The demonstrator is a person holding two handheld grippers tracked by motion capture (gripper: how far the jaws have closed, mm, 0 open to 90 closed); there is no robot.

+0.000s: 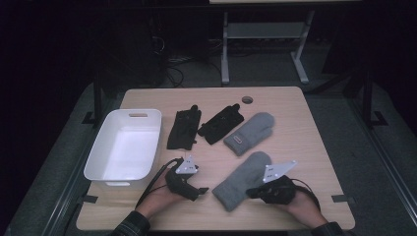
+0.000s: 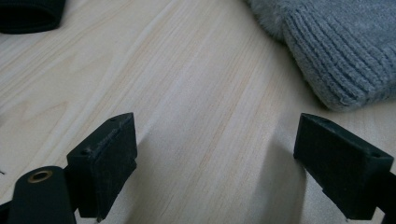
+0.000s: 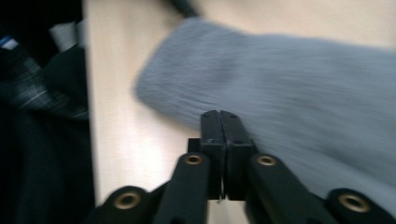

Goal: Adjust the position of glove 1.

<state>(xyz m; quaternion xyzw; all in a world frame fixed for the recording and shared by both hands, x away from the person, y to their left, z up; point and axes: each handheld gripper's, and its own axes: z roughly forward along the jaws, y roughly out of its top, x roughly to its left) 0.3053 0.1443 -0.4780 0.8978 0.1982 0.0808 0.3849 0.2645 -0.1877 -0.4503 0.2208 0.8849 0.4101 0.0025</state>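
A grey knit mitten lies near the table's front, fingers pointing away from me. My right gripper sits at its right edge near the cuff. In the right gripper view its jaws are shut tight with their tips over the blurred mitten; I see no fabric between the pads. My left gripper rests left of the mitten, open over bare wood, with the ribbed cuff ahead to the right. A second grey mitten lies farther back.
Two black gloves lie at mid-table. A white bin stands at the left. The table has a round cable hole at the back. A black glove's edge shows in the left gripper view.
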